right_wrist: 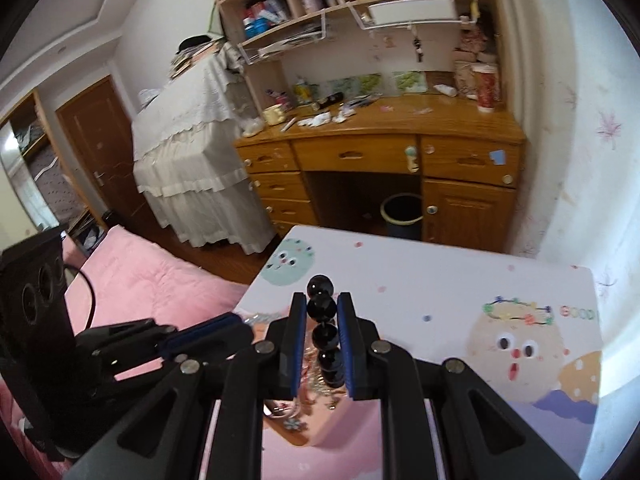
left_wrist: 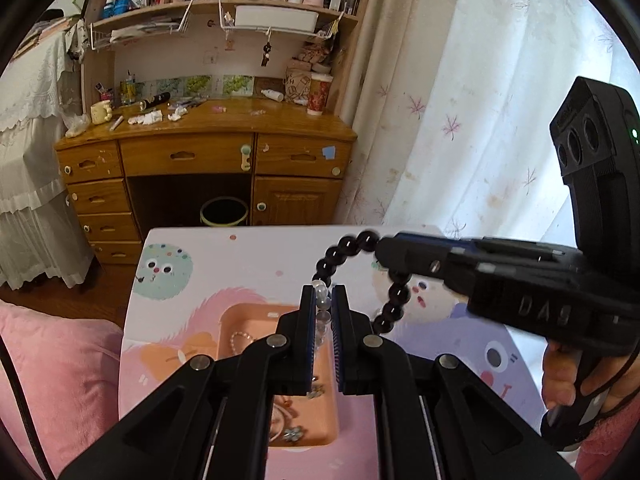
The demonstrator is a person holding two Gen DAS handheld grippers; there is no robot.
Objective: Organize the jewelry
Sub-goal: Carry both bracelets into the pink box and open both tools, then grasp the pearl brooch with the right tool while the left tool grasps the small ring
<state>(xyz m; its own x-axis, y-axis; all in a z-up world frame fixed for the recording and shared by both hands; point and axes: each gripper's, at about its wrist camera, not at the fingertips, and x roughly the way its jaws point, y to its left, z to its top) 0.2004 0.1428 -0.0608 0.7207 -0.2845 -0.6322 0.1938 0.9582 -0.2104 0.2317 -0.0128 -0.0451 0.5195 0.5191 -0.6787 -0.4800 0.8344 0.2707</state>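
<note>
A bracelet of black beads (left_wrist: 340, 254) with a few clear beads (left_wrist: 322, 300) is held in the air between both grippers, above a peach tray (left_wrist: 244, 316). My left gripper (left_wrist: 323, 300) is shut on the clear beads. My right gripper (right_wrist: 322, 308) is shut on the black beads (right_wrist: 320, 306); it enters the left wrist view from the right (left_wrist: 384, 252). The tray (right_wrist: 332, 426) holds a pearl bracelet (left_wrist: 240, 338), flower pieces (left_wrist: 294, 434) and other small jewelry. The left gripper's fingers (right_wrist: 208, 330) show at the left of the right wrist view.
The tray sits on a small white table with cartoon prints (left_wrist: 256, 256). A pink bed cover (left_wrist: 52, 368) lies to the left. Beyond stand a wooden desk (left_wrist: 208, 132), a bin (left_wrist: 223, 212) under it, and a curtain (left_wrist: 460, 100) at the right.
</note>
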